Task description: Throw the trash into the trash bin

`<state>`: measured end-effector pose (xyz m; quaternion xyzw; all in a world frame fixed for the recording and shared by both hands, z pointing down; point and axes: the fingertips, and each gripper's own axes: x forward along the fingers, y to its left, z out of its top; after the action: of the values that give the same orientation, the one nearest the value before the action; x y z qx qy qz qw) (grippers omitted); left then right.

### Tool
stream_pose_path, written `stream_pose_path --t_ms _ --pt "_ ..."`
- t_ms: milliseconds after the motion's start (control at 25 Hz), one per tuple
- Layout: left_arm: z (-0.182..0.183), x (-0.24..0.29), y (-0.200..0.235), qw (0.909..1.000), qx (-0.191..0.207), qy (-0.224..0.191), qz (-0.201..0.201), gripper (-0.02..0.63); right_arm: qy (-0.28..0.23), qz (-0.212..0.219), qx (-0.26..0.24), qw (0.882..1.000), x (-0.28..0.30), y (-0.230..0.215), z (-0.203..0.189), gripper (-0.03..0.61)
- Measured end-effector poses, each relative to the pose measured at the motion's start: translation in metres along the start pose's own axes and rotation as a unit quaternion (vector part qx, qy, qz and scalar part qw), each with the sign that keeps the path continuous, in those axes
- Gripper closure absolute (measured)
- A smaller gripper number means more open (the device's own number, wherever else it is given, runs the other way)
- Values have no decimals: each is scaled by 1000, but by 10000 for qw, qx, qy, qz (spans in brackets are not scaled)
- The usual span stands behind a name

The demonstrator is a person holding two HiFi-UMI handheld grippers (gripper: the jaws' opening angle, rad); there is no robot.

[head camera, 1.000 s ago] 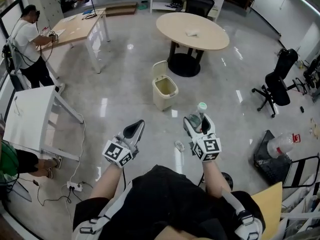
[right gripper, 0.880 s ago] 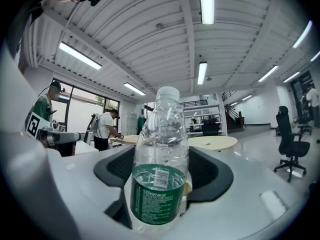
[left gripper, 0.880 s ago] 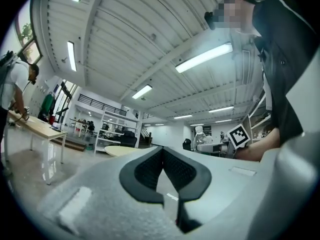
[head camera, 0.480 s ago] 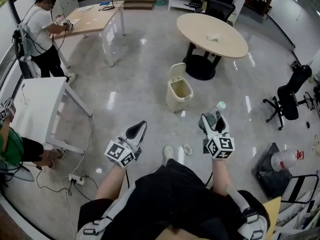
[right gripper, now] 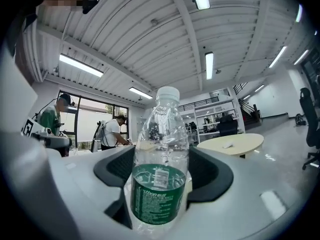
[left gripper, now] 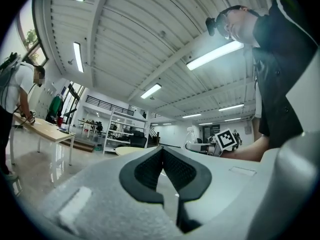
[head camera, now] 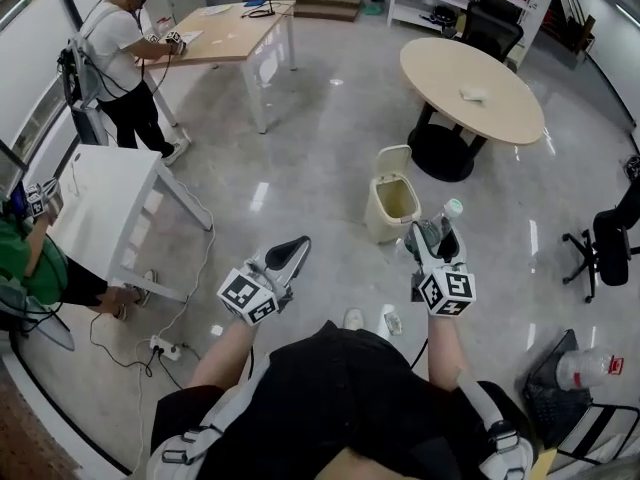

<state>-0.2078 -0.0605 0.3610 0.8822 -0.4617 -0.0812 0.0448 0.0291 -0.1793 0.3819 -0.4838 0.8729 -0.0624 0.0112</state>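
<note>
A clear plastic bottle (head camera: 444, 222) (right gripper: 160, 174) with a green label and white cap stands upright between the jaws of my right gripper (head camera: 436, 236) (right gripper: 162, 156), which is shut on it. A cream trash bin (head camera: 382, 224) with its lid flipped up stands on the floor just left of and beyond that gripper. My left gripper (head camera: 291, 252) (left gripper: 162, 150) is held out level to the left of the bin, its jaws shut with nothing between them.
A round table (head camera: 470, 88) stands behind the bin. A white table (head camera: 95, 213) and a seated person (head camera: 30, 268) are at the left, with a power strip and cables (head camera: 165, 348) below. A person (head camera: 120, 58) works at a wooden desk (head camera: 225, 30). An office chair (head camera: 610, 238) is at the right.
Both grippers have travelled forward across the floor, and the bin now stands much closer to the right gripper. The bottle stays in the right gripper's hold; the left stays shut.
</note>
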Motion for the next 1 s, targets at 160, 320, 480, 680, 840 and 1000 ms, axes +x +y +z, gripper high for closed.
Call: stream_pose_path --t_ms 160,320,480,680,840,1000 --pt "5 47 15 9999 142 50 -50 612 -9 22 -120 9999 37 -31 -1 249" --pt "3 96 33 10000 -52 18 -55 612 -101 -234 -26 9997 59 -88 4 249" --pt "1 137 47 9993 -373 20 -51 612 -38 -615 -6 9981 66 -152 5 249" --pt "-10 174 61 9996 -225 186 -19 612 -102 -919 96 9957 69 -205 4 249" --pt "-29 197 76 9990 -246 329 -158 612 -58 -863 169 9961 85 -198 -4 249" --pt "-45 231 86 9975 -195 441 -524 612 18 -799 96 9968 111 -184 -11 248"
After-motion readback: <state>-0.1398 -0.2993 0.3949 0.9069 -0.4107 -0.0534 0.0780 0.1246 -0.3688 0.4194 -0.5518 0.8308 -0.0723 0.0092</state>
